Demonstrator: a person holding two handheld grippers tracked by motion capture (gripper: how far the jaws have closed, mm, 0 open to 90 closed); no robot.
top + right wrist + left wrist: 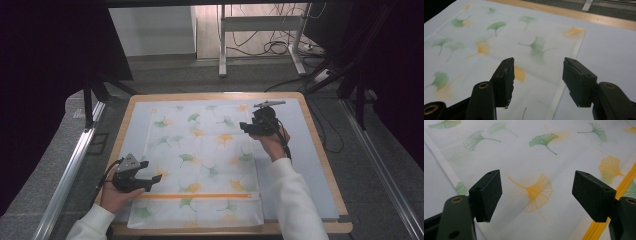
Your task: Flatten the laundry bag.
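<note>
Both grippers, left [150, 181] and right [246, 127], hover wide-jawed, holding nothing, leaving the cloth [200, 150] flat on the table [320, 150]

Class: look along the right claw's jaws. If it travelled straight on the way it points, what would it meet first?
Probably the leaf-print cloth. The right claw is open, holding nothing, and tilts down toward the cloth. How steeply is hard to judge, so the exact spot is uncertain.
</note>
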